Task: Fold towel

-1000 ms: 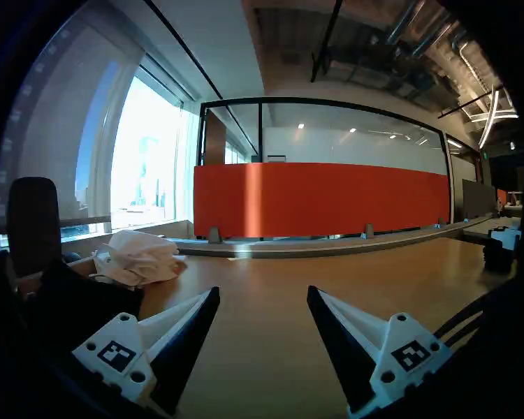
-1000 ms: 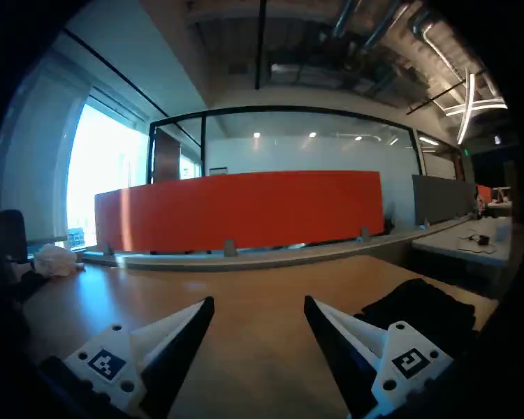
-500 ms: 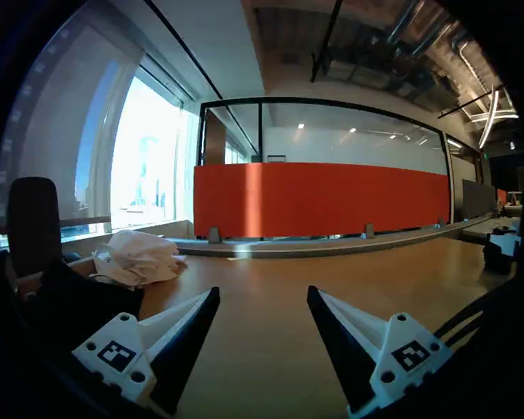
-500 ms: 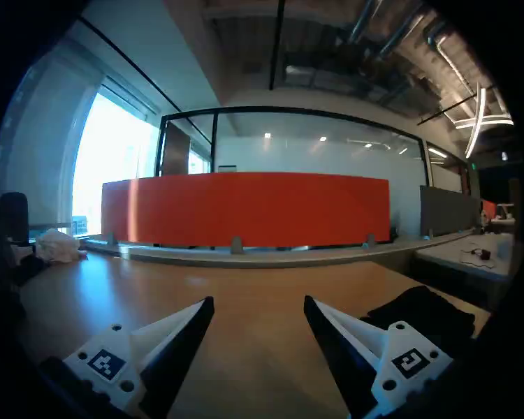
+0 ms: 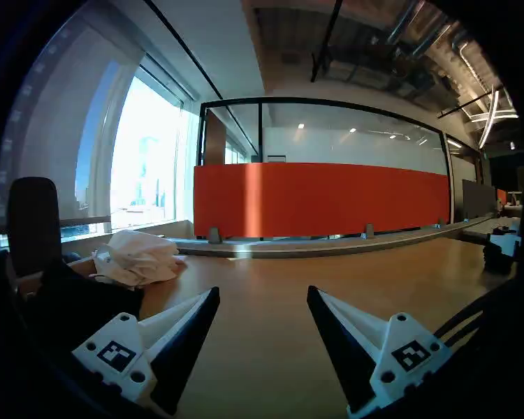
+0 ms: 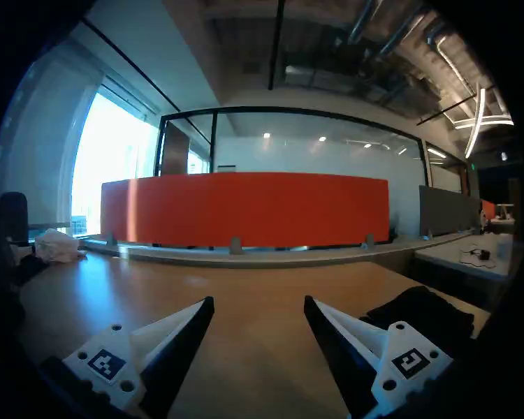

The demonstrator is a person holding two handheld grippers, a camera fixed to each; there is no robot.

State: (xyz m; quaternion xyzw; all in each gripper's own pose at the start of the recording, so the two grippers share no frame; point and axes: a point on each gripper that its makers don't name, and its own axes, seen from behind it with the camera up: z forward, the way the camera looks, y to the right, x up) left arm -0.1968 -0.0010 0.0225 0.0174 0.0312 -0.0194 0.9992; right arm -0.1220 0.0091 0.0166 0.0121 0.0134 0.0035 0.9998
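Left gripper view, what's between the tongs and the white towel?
Bare wooden table up to the towel, in the left gripper view; a dark cloth lies beside.

Bare counter [image 5: 262, 279] stretches ahead of the left gripper [image 5: 263, 299] and the right gripper [image 6: 258, 307], as far as the orange partition [image 5: 318, 199]. A crumpled white towel [image 5: 137, 257] and a black cloth [image 5: 80, 304] crowd the left side. A dark cloth [image 6: 419, 315] lies just right of the right gripper.

A white towel [image 5: 137, 257] lies crumpled in a heap on the wooden table [image 5: 276, 342].
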